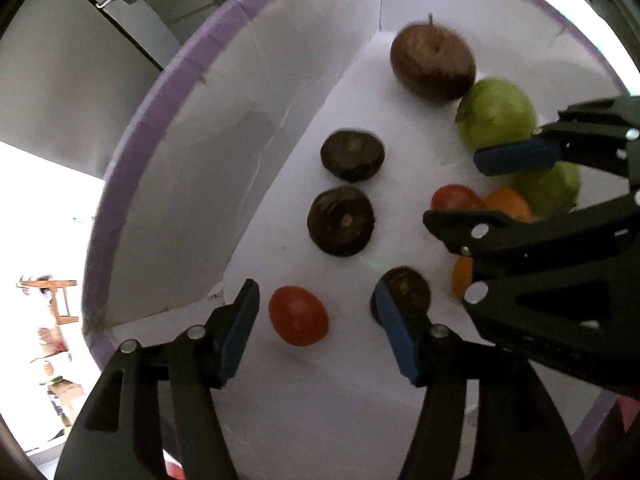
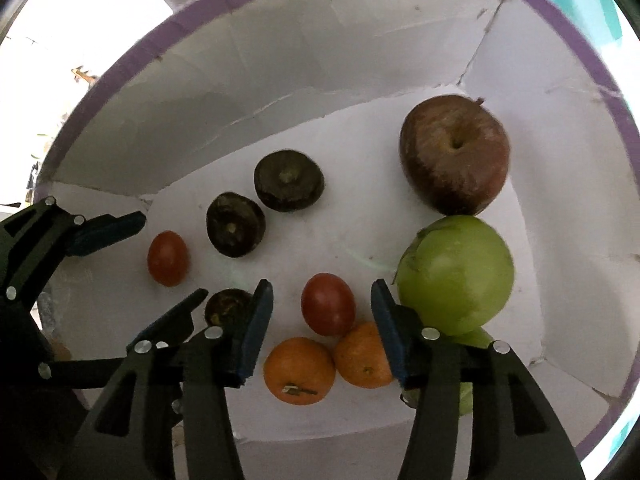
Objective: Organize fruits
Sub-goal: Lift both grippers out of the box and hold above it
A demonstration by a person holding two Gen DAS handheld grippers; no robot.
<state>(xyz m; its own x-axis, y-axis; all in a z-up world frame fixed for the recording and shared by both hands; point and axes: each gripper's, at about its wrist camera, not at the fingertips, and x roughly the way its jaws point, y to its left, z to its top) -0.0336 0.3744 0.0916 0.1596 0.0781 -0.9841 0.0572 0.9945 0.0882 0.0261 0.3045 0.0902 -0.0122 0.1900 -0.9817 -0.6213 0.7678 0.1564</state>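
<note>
Both grippers point down into a white box with a purple rim (image 1: 160, 92) (image 2: 120, 60). My left gripper (image 1: 316, 320) (image 2: 171, 255) is open, with a red tomato (image 1: 298, 316) (image 2: 167, 258) lying on the floor between its blue pads, clear of both. My right gripper (image 2: 322, 320) (image 1: 452, 188) is open too, astride a second red tomato (image 2: 328, 309) (image 1: 456, 198) without touching it. Two oranges (image 2: 299, 370) (image 2: 362, 354) lie just below that tomato.
Three dark round fruits (image 2: 289, 186) (image 2: 235, 224) (image 2: 226, 306) lie mid-floor, one right behind my left gripper's finger. A brown-red apple (image 2: 454, 154) and a green fruit (image 2: 456, 274) sit at the right, a second green fruit (image 1: 552, 188) partly hidden. Box walls close in all round.
</note>
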